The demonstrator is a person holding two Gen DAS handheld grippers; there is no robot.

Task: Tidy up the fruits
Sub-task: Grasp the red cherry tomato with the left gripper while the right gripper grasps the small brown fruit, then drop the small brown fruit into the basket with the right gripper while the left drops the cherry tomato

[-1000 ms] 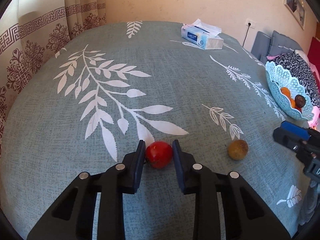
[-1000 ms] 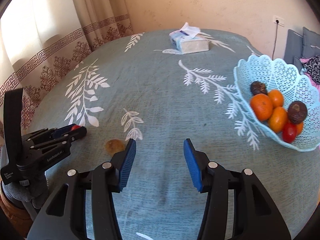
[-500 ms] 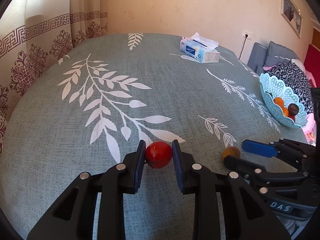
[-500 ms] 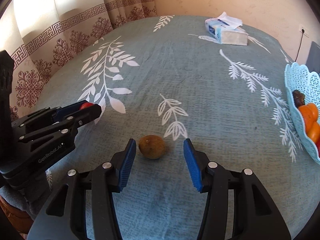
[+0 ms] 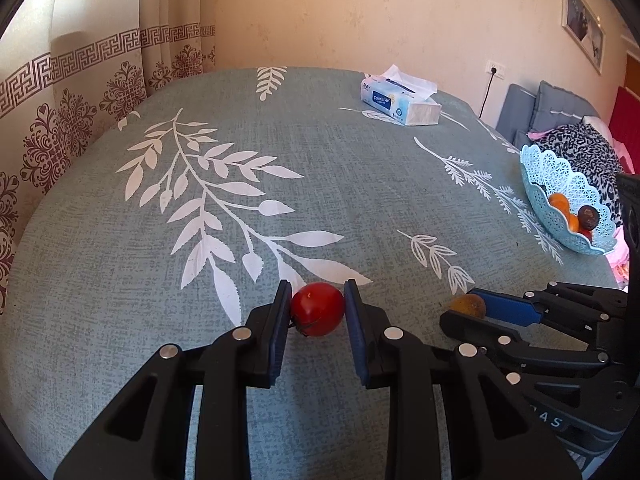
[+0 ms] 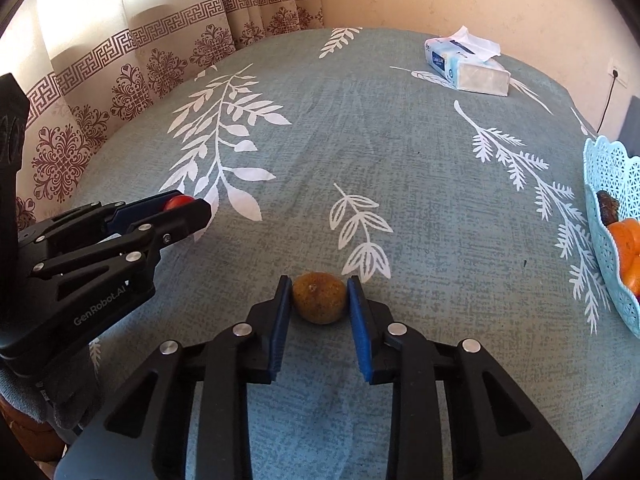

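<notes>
My left gripper [image 5: 317,304] is clamped on the tomato [image 5: 317,309], both blue pads flush against its sides. The tomato sits low by the grey-green tablecloth [image 5: 320,184], at the tip of a white leaf print; I cannot tell whether it touches the cloth.

My right gripper [image 6: 319,300] is closed on the brown fruit [image 6: 319,297], pads pressing its left and right sides. The fruit rests on the cloth, just below a small white leaf sprig. In the left view the same fruit [image 5: 467,306] peeks out between the right gripper's fingers [image 5: 504,308], to the right of the tomato and near it.

The blue lace basket [image 5: 560,184] stands at the far right table edge, well apart from both grippers. It holds oranges [image 6: 626,240], a dark fruit [image 5: 588,216] and something red beneath.

A tissue pack [image 5: 400,102] lies at the far side of the table. Patterned curtain [image 6: 132,76] hangs along the left.
</notes>
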